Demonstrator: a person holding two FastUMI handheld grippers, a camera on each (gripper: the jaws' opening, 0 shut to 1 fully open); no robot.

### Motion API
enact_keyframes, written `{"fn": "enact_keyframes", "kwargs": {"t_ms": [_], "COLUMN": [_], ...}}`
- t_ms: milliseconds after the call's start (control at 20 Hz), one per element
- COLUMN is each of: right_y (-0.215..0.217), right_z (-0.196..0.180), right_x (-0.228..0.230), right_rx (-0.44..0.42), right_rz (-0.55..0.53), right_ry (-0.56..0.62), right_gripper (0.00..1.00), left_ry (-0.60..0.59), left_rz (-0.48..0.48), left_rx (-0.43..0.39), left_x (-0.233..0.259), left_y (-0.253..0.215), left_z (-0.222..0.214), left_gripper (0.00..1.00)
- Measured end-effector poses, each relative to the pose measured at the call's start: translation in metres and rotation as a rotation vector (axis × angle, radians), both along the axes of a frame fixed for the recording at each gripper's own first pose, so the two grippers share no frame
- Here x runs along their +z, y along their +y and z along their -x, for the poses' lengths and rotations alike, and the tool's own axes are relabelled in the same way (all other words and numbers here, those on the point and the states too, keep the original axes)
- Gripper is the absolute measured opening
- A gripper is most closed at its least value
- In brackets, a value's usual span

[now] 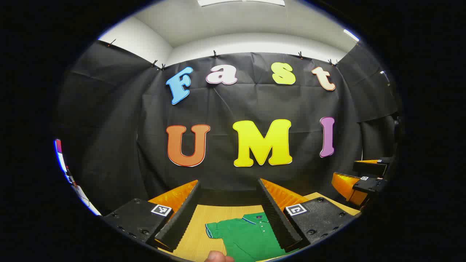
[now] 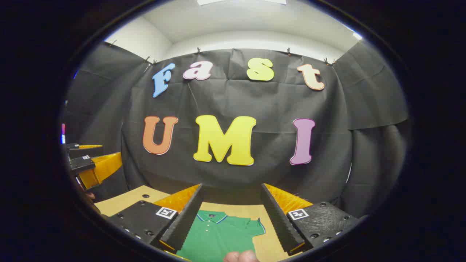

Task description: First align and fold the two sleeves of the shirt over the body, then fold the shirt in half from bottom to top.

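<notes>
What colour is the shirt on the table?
Green, with a thin blue edge on collar and sleeves. The shirt shows best in the right gripper view.

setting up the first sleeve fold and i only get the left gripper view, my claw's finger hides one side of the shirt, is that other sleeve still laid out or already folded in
Observer: In the right gripper view the other sleeve lies spread out flat on the table, not folded over the body of the green shirt.
Operator: ok and is the right claw open or gripping something
Observer: The right claw has its jaws wide apart with nothing between them; the shirt lies beyond it, ungripped.
</notes>
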State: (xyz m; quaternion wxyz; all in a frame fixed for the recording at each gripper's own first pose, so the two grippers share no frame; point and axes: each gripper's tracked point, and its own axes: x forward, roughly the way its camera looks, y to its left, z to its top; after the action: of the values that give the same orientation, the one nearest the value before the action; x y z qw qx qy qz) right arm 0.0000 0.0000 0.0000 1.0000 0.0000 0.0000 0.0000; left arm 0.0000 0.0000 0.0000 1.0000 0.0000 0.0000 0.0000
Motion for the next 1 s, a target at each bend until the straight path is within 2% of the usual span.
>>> {"fn": "enact_keyframes", "kwargs": {"t_ms": [50, 600, 650, 1000], "right_y": [-0.001, -0.009, -0.009, -0.014], "right_z": [-0.002, -0.011, -0.012, -0.016], "right_x": [-0.001, -0.008, -0.009, -0.009], "right_rx": [-0.003, -0.016, -0.015, -0.016], "right_rz": [-0.008, -0.021, -0.023, -0.014], "right_ry": [0.007, 0.034, 0.036, 0.034], "right_gripper": [0.97, 0.95, 0.95, 0.96], "left_ry": [0.003, 0.029, 0.032, 0.036], "left_rz": [0.002, 0.007, 0.008, 0.005], "left_rx": [0.000, 0.005, 0.006, 0.011], "left_x": [0.000, -0.010, -0.011, -0.013], "left_y": [-0.001, -0.003, -0.003, -0.003], "left_z": [-0.002, -0.007, -0.007, -0.010], "left_gripper": [0.97, 0.98, 1.00, 0.98]}}
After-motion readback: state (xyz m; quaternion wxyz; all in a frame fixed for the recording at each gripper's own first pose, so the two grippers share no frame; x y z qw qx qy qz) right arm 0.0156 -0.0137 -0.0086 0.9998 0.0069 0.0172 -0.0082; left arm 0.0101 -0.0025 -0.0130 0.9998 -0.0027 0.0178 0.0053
